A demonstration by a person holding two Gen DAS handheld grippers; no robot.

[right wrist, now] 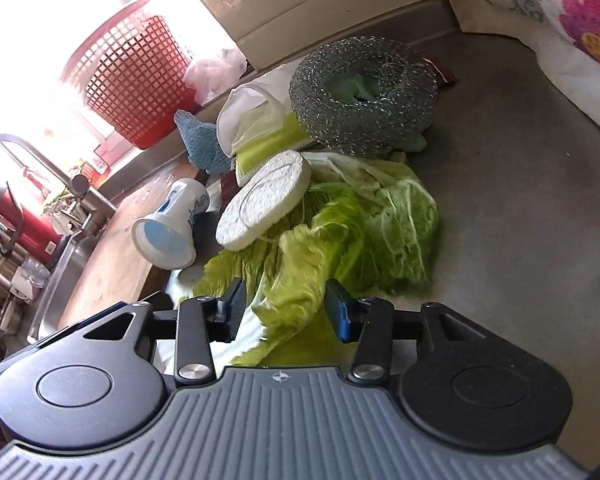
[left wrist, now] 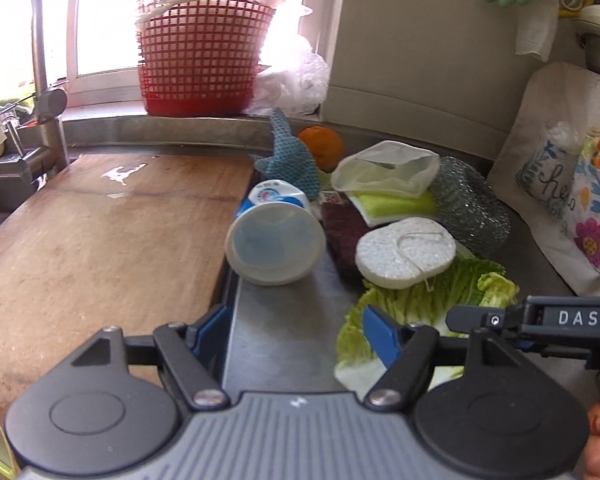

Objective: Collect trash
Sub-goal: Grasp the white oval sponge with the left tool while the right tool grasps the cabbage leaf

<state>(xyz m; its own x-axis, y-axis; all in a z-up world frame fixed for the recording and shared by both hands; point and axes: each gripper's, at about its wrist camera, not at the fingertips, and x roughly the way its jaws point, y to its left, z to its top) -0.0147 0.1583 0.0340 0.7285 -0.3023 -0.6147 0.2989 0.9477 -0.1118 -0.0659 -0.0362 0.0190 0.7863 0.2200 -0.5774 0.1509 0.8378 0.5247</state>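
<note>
A green cabbage leaf lies crumpled on the steel counter. My right gripper is shut on its near fold, which fills the gap between the two pads. In the left wrist view the same leaf is at the right, with one of the right gripper's fingers over it. My left gripper stands open above bare counter, with nothing between its pads. Just ahead of it a white and blue plastic cup lies on its side, mouth towards me.
A wooden chopping board fills the left, with a tap and sink beyond. A red basket stands on the sill. Behind the leaf are a round white pad, a steel scourer, a yellow-green sponge, a blue cloth and an orange.
</note>
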